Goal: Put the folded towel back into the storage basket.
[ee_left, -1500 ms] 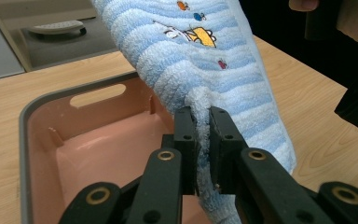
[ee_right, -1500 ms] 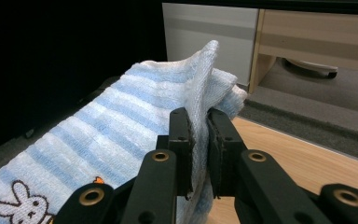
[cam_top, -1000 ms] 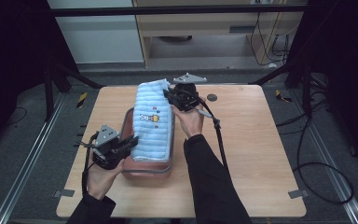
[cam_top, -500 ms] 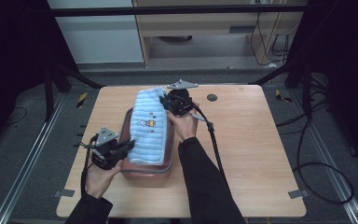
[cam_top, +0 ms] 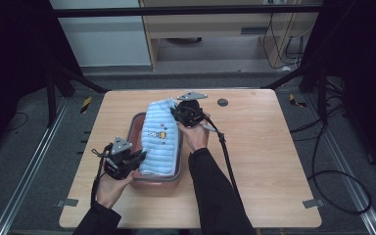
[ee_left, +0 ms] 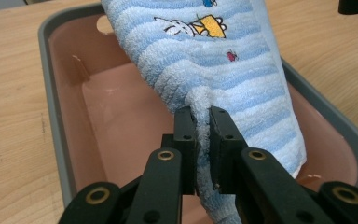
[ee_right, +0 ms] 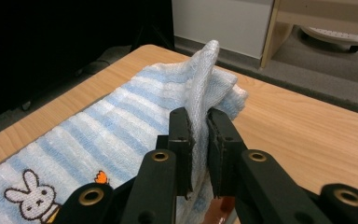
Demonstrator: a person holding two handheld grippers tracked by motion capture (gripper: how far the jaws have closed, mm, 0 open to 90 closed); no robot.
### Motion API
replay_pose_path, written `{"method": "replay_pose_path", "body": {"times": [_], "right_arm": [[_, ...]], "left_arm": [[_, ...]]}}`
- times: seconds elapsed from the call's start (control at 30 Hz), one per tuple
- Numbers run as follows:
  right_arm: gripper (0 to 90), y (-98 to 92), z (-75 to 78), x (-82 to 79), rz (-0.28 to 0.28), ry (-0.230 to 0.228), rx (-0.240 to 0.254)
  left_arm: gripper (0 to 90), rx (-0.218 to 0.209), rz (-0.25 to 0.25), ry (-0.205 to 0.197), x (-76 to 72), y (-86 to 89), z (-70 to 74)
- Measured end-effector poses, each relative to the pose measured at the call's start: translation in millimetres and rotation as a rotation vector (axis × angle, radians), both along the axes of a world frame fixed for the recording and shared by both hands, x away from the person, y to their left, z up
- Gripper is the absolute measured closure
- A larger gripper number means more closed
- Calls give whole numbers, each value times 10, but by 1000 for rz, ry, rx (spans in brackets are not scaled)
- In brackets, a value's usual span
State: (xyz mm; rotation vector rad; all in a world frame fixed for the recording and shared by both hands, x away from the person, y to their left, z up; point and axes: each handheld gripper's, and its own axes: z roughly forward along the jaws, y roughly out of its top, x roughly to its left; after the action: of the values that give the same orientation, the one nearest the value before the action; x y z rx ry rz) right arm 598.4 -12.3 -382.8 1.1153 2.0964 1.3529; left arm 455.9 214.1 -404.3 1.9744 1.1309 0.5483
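Here the left claw (ee_left: 203, 121) and the right claw (ee_right: 199, 123) each pinch one end of the striped towel (cam_top: 160, 137); it hides much of the tub (cam_top: 136, 120) floor.

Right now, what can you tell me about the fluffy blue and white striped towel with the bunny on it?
The blue and white striped terry towel looks soft and thick, folded into a long strip. It has a little white bunny, a yellow shape and small bugs stitched on it. It stretches lengthwise over the pink tub with a grey rim. The left gripper pinches its near end, and the right gripper pinches its far end.
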Motion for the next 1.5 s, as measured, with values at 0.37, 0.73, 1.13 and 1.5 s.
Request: {"method": "replay_pose_path", "body": {"times": [0.37,0.73,1.13,1.5], "right_arm": [[812,104,-225,27,16,34,-31],[803,160,-455,53,20,73,-69],[555,139,-492,80,22,62,-130],[327,-173,-260,-40,-6,3,-62]], "left_arm": [[826,20,14,56,-8,18,-131],[815,47,23,102,22,24,-236],[682,46,66,109,43,81,-234],[524,-19,91,-1,-7,286,-52]]}}
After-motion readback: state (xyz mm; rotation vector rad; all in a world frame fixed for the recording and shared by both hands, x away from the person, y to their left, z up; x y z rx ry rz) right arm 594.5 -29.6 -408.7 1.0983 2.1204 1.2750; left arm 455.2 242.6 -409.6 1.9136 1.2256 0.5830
